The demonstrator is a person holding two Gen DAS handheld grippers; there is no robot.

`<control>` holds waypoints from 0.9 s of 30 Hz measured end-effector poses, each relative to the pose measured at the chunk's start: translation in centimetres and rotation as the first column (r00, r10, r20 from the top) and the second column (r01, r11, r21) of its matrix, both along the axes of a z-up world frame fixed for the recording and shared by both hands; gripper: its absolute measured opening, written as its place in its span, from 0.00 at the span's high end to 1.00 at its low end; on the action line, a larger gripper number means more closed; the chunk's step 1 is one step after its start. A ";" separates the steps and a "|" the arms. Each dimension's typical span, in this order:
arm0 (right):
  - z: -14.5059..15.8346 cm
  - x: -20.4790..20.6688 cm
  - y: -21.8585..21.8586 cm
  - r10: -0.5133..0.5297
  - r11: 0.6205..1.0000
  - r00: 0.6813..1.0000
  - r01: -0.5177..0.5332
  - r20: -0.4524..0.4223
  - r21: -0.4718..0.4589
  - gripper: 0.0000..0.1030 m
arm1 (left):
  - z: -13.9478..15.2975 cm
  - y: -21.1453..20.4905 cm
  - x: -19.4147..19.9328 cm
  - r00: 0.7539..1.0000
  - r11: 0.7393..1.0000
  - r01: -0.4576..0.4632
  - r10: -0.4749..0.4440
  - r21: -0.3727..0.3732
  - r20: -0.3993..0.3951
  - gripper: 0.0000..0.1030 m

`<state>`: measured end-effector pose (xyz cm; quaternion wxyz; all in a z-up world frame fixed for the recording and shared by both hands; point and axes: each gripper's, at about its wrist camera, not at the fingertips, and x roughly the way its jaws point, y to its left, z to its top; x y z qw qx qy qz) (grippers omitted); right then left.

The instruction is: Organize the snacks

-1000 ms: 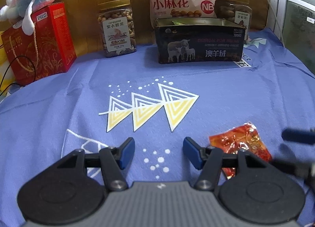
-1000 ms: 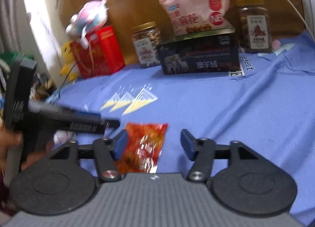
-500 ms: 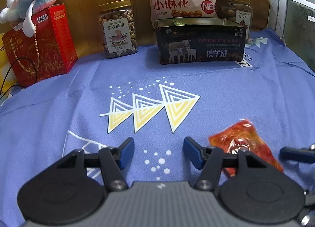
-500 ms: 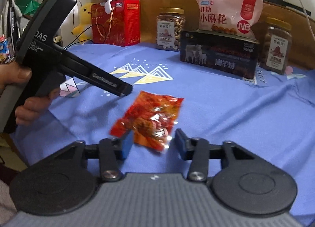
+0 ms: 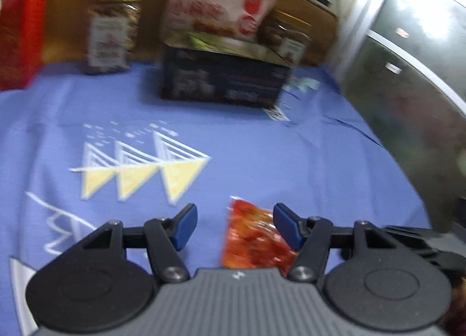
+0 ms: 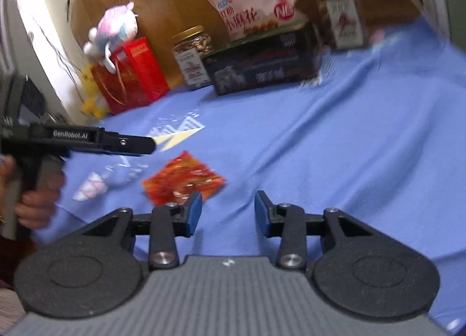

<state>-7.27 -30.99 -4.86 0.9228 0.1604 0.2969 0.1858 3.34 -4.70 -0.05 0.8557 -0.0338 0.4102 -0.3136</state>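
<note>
A red-orange snack packet [image 5: 250,237] lies flat on the blue cloth [image 5: 262,146]. In the left wrist view it sits between my left gripper's [image 5: 236,226] blue pads, close to the right one and apart from the left one, and neither pad presses it; this gripper is open. In the right wrist view the same packet [image 6: 183,180] lies just beyond the left fingertip of my right gripper [image 6: 227,213]. That gripper's jaws are closing with nothing between them. The left gripper [image 6: 147,145], held by a hand [image 6: 35,205], points at the packet from the left.
At the back of the cloth stands a dark tin box [image 5: 224,79] with a pink snack bag [image 5: 218,7] behind it. Two nut jars [image 5: 110,33] [image 6: 340,15], a red gift box [image 6: 131,74] and a plush toy [image 6: 116,24] flank it. A grey panel [image 5: 407,74] stands on the right.
The left gripper has swung right, so the packet now lies between its pads. The right gripper's jaws have narrowed and shifted off the packet, which had been between them.
</note>
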 end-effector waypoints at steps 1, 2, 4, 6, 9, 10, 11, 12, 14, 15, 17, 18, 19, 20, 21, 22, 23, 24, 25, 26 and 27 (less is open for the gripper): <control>-0.3 0.4 -0.1 0.015 0.999 1.000 -0.013 -0.026 0.047 0.58 | -0.3 -0.3 0.1 1.000 1.000 0.016 -0.016 0.003 -0.019 0.43; -0.5 0.6 0.1 0.027 0.996 0.999 -0.023 -0.047 0.082 0.58 | -0.6 -0.5 0.3 0.999 1.000 0.031 -0.030 0.008 -0.038 0.43; -0.7 0.9 0.4 0.051 0.986 0.996 -0.037 -0.080 0.161 0.58 | -1.8 -0.8 0.8 0.991 0.996 0.085 -0.086 -0.012 -0.106 0.46; -1.2 1.5 0.3 0.067 0.967 0.991 -0.036 -0.116 0.251 0.58 | -2.2 -0.6 0.7 0.987 0.992 0.112 -0.118 -0.059 -0.106 0.46; -1.7 2.2 0.1 0.079 0.942 0.987 -0.027 -0.140 0.335 0.62 | -2.9 0.0 1.4 0.973 0.978 0.129 -0.157 -0.165 -0.171 0.47; -1.7 2.3 0.2 0.076 0.940 0.987 -0.024 -0.140 0.341 0.63 | -3.1 0.3 1.4 0.972 0.974 0.119 -0.154 -0.190 -0.178 0.47; -1.6 2.3 0.3 0.075 0.940 0.988 -0.025 -0.135 0.340 0.63 | -3.2 0.5 1.5 0.971 0.971 0.114 -0.154 -0.210 -0.181 0.47; -1.6 2.3 0.4 0.075 0.941 0.989 -0.027 -0.129 0.338 0.64 | -3.5 0.9 1.6 0.967 0.962 0.108 -0.160 -0.251 -0.197 0.50; -1.6 2.0 0.4 0.078 0.944 0.990 -0.036 -0.114 0.327 0.66 | -4.2 1.5 1.9 0.945 0.931 0.097 -0.197 -0.351 -0.262 0.52; -1.6 2.0 0.3 0.077 0.945 0.991 -0.039 -0.106 0.325 0.66 | -4.3 1.7 1.8 0.947 0.927 0.085 -0.190 -0.366 -0.261 0.52; -1.8 1.9 0.1 0.079 0.947 0.993 -0.046 -0.091 0.319 0.68 | -4.4 1.9 1.7 0.951 0.920 0.083 -0.188 -0.383 -0.245 0.52; -1.8 1.9 0.1 0.080 0.948 0.993 -0.050 -0.082 0.314 0.69 | -4.3 2.1 1.6 0.951 0.911 0.082 -0.192 -0.404 -0.241 0.52; -1.9 1.8 0.0 0.082 0.949 0.994 -0.055 -0.072 0.309 0.69 | -4.1 2.2 1.4 0.954 0.905 0.088 -0.197 -0.416 -0.227 0.52; -1.9 1.7 0.1 0.083 0.952 0.995 -0.062 -0.059 0.299 0.68 | -3.7 2.2 1.2 0.958 0.902 0.098 -0.200 -0.421 -0.205 0.52; -2.0 1.5 -0.1 0.085 0.955 0.995 -0.068 -0.048 0.289 0.68 | -3.3 2.1 1.0 0.964 0.906 0.104 -0.193 -0.410 -0.182 0.54; -2.0 1.3 0.1 0.087 0.959 0.996 -0.075 -0.032 0.273 0.66 | -2.9 1.5 0.9 0.973 0.930 0.098 -0.164 -0.353 -0.161 0.61; -1.9 1.2 0.3 0.089 0.963 0.996 -0.082 -0.016 0.255 0.66 | -2.8 0.6 0.9 0.982 0.964 0.086 -0.125 -0.252 -0.144 0.66; -1.9 1.0 0.6 0.090 0.970 0.996 -0.088 0.003 0.225 0.65 | -3.0 -0.1 0.9 0.986 0.981 0.076 -0.100 -0.179 -0.134 0.78; -1.7 0.7 1.2 0.095 0.979 0.995 -0.098 0.027 0.181 0.61 | -3.4 -0.5 0.9 0.987 0.984 0.072 -0.094 -0.162 -0.131 0.84; -1.5 0.5 1.7 0.103 0.985 0.993 -0.109 0.050 0.131 0.57 | -3.6 -0.4 1.0 0.987 0.982 0.066 -0.090 -0.176 -0.133 0.84; -1.2 0.1 2.4 0.110 0.990 0.991 -0.115 0.073 0.078 0.54 | -3.6 -0.4 1.1 0.986 0.981 0.063 -0.090 -0.183 -0.142 0.88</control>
